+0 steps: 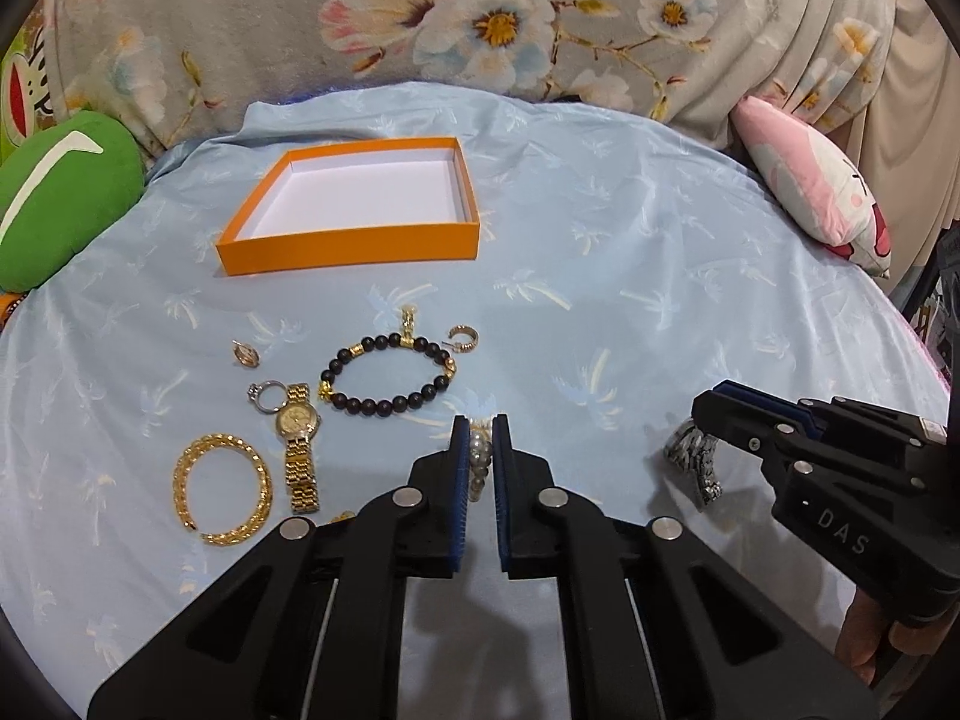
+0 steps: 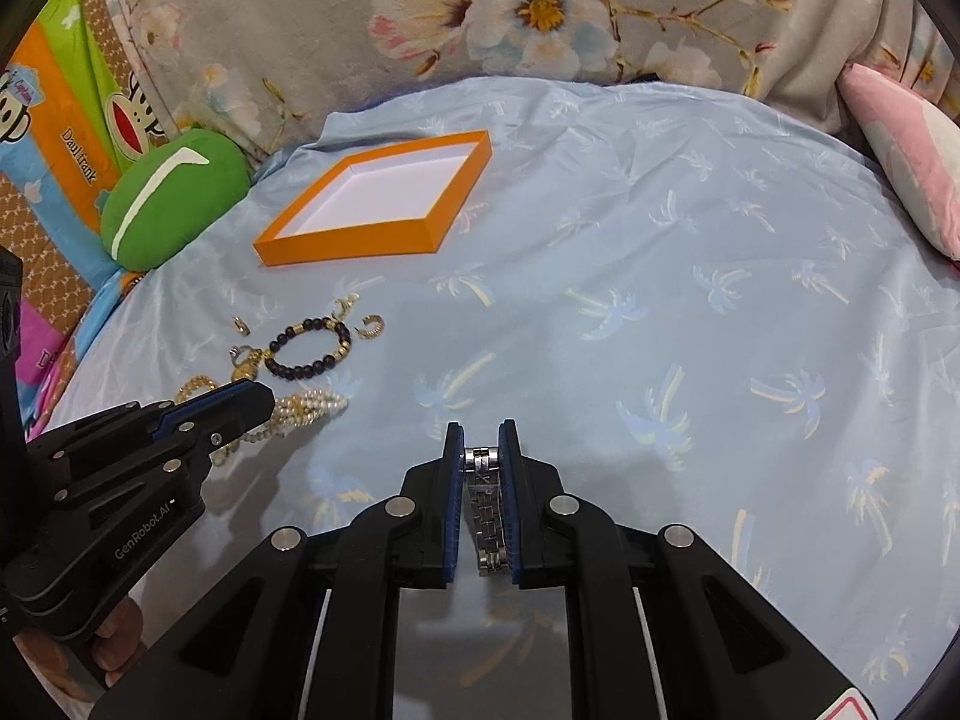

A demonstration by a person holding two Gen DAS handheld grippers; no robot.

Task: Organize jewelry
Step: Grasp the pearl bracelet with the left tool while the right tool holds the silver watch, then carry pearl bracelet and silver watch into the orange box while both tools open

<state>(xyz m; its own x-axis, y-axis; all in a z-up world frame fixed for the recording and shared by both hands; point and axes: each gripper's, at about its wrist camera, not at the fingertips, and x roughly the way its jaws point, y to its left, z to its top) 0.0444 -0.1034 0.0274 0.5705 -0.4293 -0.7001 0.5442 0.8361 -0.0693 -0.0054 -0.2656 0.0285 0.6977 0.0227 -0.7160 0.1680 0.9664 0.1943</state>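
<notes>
An empty orange box (image 1: 354,252) with a white inside lies on the blue sheet, also in the right wrist view (image 2: 360,240). My left gripper (image 1: 480,432) is shut on a pearl bracelet (image 1: 479,456), which also shows in the right wrist view (image 2: 306,408). My right gripper (image 2: 481,438) is shut on a silver watch (image 2: 486,510), seen from the left (image 1: 696,462). Loose on the sheet lie a black bead bracelet (image 1: 387,372), a gold watch (image 1: 297,444), a gold bangle (image 1: 222,486), a ring (image 1: 264,396), a hoop earring (image 1: 463,339) and a small pendant (image 1: 246,355).
A green plush (image 1: 54,198) sits at the left edge. A pink pillow (image 1: 816,186) lies at the right. A floral blanket (image 1: 480,18) rises behind the box. The blue sheet (image 2: 690,300) stretches right of the jewelry.
</notes>
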